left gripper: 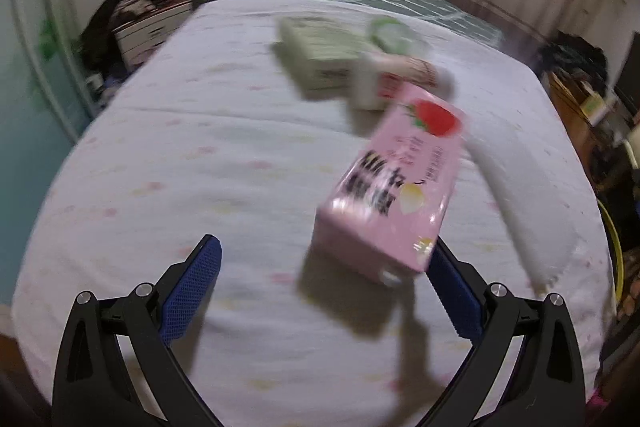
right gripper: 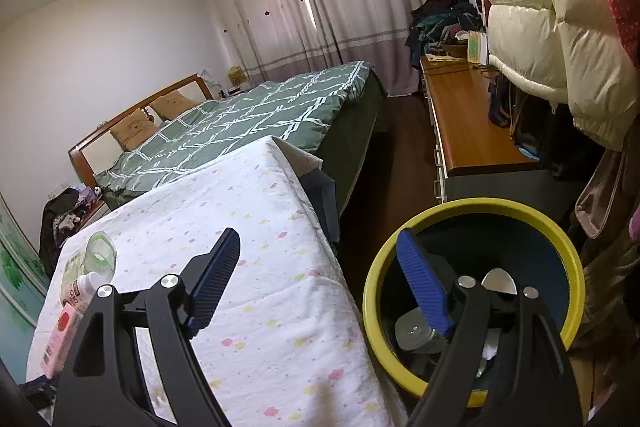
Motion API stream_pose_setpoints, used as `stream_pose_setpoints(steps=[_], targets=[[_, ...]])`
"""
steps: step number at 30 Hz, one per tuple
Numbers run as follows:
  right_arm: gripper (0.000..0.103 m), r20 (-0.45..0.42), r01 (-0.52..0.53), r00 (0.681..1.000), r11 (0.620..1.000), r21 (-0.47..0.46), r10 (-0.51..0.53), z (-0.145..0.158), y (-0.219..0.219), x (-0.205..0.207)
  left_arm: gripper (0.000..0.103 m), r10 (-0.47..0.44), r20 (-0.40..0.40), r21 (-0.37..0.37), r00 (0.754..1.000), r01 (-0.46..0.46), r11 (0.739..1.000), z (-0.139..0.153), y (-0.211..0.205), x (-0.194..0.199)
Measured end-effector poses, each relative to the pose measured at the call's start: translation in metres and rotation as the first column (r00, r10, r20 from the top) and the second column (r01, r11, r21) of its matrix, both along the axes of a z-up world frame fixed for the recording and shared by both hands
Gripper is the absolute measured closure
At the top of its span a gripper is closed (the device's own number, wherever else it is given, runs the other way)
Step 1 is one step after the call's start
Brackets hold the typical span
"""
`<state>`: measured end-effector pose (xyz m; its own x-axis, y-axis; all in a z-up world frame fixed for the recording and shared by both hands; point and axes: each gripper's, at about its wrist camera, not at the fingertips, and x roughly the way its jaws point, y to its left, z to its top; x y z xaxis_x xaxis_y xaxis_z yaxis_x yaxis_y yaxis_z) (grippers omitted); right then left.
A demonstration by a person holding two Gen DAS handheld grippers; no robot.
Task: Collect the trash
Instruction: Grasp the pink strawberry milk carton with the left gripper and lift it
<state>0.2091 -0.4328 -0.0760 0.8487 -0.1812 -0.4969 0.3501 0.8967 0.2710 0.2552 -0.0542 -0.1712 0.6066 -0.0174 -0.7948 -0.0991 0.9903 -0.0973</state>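
My left gripper (left gripper: pixel 324 281) hangs over the white dotted sheet (left gripper: pixel 208 155), jaws spread wide and holding nothing. The pink strawberry carton (left gripper: pixel 396 187) lies just ahead, its near corner at my right fingertip; contact cannot be judged. Its long axis runs away from me, slanting rightward toward a small white bottle (left gripper: pixel 370 83). My right gripper (right gripper: pixel 320 267) gapes empty beside the yellow-rimmed bin (right gripper: pixel 576 279).

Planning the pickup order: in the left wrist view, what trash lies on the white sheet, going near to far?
Pink strawberry carton → small white bottle → pale green box → clear green-tinted cup.
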Motion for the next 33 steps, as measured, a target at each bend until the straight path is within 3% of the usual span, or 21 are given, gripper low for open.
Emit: stream_pose_setpoints(steps=[3, 6, 11, 14, 17, 27, 33], targets=[[0.027, -0.007, -0.004, 1.000, 1.000, -0.010, 0.003, 0.000, 0.001, 0.002, 0.005, -0.022, 0.027, -0.031, 0.999, 0.023, 0.999, 0.010, 0.013, 0.002], [0.027, -0.011, -0.003, 1.000, 1.000, -0.011, 0.003, 0.000, 0.002, 0.003, 0.005, -0.144, 0.055, 0.025, 0.988, 0.143, 0.989, 0.024, 0.000, 0.019], [0.027, -0.019, -0.002, 1.000, 1.000, -0.008, 0.002, -0.001, 0.002, 0.005, 0.005, -0.335, -0.004, 0.133, 0.942, 0.333, 0.934, 0.026, -0.030, 0.055], [0.027, -0.020, -0.002, 1.000, 1.000, -0.007, 0.002, -0.001, 0.001, 0.005, 0.005, -0.399, -0.058, 0.153, 0.915, 0.403, 0.902, 0.016, -0.044, 0.071], [0.026, -0.026, -0.005, 1.000, 1.000, -0.003, 0.005, -0.002, 0.001, 0.005, 0.006, -0.403, -0.091, 0.153, 0.911, 0.412, 0.898, 0.011, -0.051, 0.077], [0.025, -0.026, -0.011, 1.000, 1.000, 0.004, 0.011, -0.001, 0.000, 0.004, 0.051, -0.419, -0.118, 0.120, 0.900, 0.432, 0.894, 0.007, -0.046, 0.078], [0.025, -0.010, -0.002, 1.000, 1.000, 0.010, 0.002, -0.001, -0.001, 0.002, 0.051, -0.423, -0.084, 0.088, 0.902, 0.429, 0.899, 0.024, -0.031, 0.050]])
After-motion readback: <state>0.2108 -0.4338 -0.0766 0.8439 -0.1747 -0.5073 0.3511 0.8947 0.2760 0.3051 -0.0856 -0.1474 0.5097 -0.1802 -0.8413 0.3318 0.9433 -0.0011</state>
